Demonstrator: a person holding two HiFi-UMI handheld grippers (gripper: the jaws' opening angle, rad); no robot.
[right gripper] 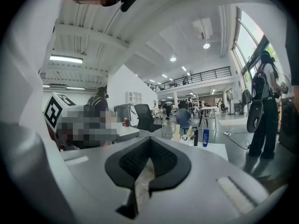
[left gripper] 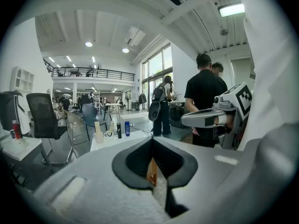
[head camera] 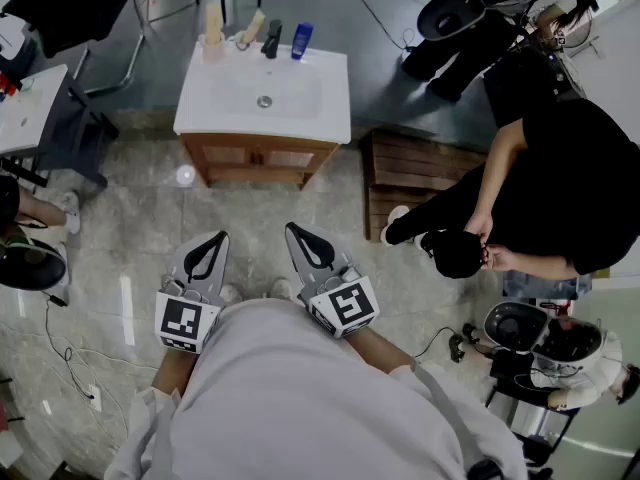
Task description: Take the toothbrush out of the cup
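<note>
Worktop [head camera: 330, 93]: a white sink top on a wooden cabinet, ahead of both grippers and well apart from them.
Toothbrush [head camera: 252, 25]: a pale stick leaning out of the cup [head camera: 243, 43], near the worktop's back left corner.
Second cup [head camera: 212, 50]: just left of it at that corner, with a pale upright piece in it too small to identify.
Bottles: a dark bottle [head camera: 272, 39] and a blue bottle [head camera: 301, 40] along the back edge, right of the cups.
Left gripper [head camera: 215, 239]: fingers closed together with nothing between them, held low near the person's body.
Right gripper [head camera: 296, 231]: fingers likewise closed and empty, beside the left one.
Bystander [head camera: 560, 178]: dressed in black, crouched on the floor right of the worktop.
</note>
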